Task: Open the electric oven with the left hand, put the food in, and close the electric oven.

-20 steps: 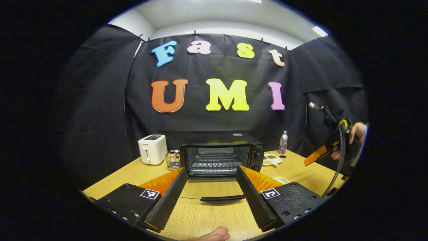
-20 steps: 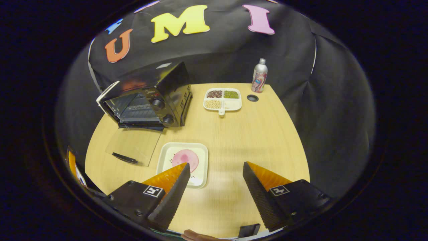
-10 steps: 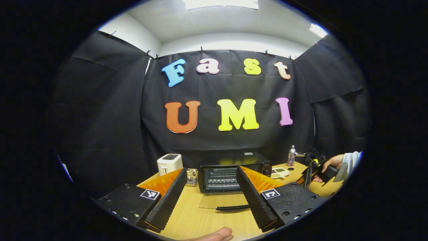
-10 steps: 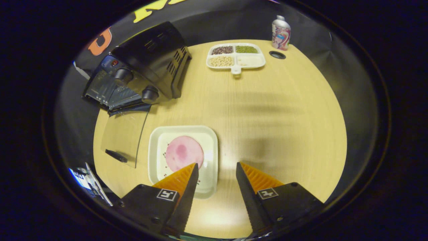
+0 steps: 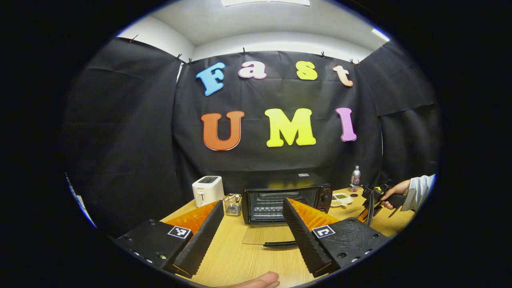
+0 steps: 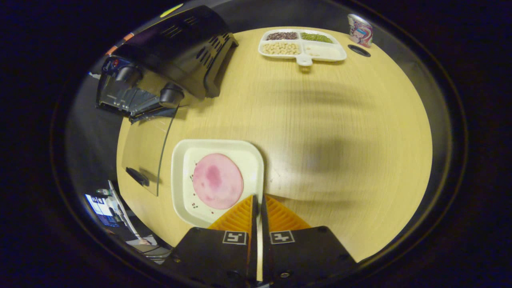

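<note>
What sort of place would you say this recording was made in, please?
Most likely a staged kitchen-style booth for recording demonstrations: a wooden table carrying an electric oven and a toaster, enclosed by black cloth walls.

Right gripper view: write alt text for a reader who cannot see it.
The right gripper is shut on the right rim of a white tray holding a pink round slice of food. Behind on the wooden table, the electric oven stands with its glass door folded down.
</note>
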`<state>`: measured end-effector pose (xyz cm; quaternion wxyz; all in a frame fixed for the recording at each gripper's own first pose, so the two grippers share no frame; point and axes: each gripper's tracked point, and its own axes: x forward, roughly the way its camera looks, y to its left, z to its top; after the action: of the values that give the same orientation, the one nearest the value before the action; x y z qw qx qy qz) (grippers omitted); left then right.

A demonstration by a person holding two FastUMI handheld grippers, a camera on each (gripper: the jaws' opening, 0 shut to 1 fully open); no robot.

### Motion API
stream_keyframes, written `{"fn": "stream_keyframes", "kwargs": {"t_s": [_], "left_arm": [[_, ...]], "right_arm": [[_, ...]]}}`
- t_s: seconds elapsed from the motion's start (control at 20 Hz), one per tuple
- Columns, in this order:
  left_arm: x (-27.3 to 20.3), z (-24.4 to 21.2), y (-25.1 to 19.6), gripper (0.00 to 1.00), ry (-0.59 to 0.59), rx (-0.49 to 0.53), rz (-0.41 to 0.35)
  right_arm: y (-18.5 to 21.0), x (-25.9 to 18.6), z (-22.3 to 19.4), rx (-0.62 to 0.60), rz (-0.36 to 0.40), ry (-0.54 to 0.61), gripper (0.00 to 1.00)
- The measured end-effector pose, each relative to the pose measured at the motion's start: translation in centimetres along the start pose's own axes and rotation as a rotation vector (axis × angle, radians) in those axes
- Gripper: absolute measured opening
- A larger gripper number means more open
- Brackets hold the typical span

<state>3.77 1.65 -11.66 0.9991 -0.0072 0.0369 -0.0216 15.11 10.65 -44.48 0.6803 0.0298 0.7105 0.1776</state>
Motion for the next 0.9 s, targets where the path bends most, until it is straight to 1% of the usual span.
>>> {"fn": "stream_keyframes", "kwargs": {"t_s": [0.05, 0.1, 0.2, 0.25, 0.3, 0.45, 0.5, 0.55, 0.65, 0.7, 0.75, 0.8, 0.85, 0.9], "left_arm": [[0.2, -0.1, -0.2, 0.94, 0.003, -0.007, 0.001], [0.4, -0.2, -0.3, 0.94, 0.01, -0.015, 0.004], [0.5, -0.3, -0.5, 0.94, 0.02, -0.023, 0.009], [0.5, -0.1, -0.6, 0.95, 0.017, -0.021, 0.011], [0.6, 0.0, -0.8, 0.95, 0.013, -0.015, 0.013], [0.1, 0.3, -1.5, 0.94, 0.01, 0.014, 0.008], [0.0, 0.4, -1.6, 0.94, 0.009, 0.026, 0.008], [-0.2, 0.5, -1.8, 0.94, 0.01, 0.035, 0.003], [-0.7, 0.5, -2.2, 0.94, 0.017, 0.04, -0.005], [-0.8, 0.6, -2.3, 0.94, 0.015, 0.04, -0.007], [-1.0, 0.7, -2.1, 0.94, 0.011, 0.04, -0.007], [-1.3, 0.7, -2.0, 0.94, 0.006, 0.042, -0.006], [-1.6, 0.9, -1.9, 0.94, 0.001, 0.043, -0.007], [-2.0, 0.9, -1.9, 0.94, -0.004, 0.044, -0.006]], "right_arm": [[-0.1, 0.1, 0.0, 0.009, 0.033, 0.004, 0.04], [-0.1, 0.3, 0.0, 0.017, 0.06, 0.001, 0.02], [-0.1, 0.2, 0.0, 0.047, 0.114, -0.012, 0.02], [-0.1, 0.2, 0.1, 0.074, 0.144, -0.022, 0.04], [-0.1, 0.1, 0.0, 0.09, 0.183, -0.039, 0.01], [-0.2, -0.2, -0.1, 0.157, 0.286, -0.099, 0.02], [-0.2, -0.1, -0.2, 0.187, 0.319, -0.114, 0.04], [-0.3, -0.2, -0.4, 0.216, 0.346, -0.124, 0.02], [-0.9, -0.4, -0.8, 0.251, 0.369, -0.146, 0.02], [-1.2, -0.6, -1.0, 0.25, 0.368, -0.157, 0.04], [-1.7, -0.7, -1.2, 0.254, 0.36, -0.168, 0.01], [-2.1, -1.1, -1.3, 0.264, 0.356, -0.185, 0.01], [-2.2, -1.5, -1.6, 0.272, 0.357, -0.196, 0.04], [-2.4, -1.9, -1.8, 0.28, 0.356, -0.206, 0.01]]}}
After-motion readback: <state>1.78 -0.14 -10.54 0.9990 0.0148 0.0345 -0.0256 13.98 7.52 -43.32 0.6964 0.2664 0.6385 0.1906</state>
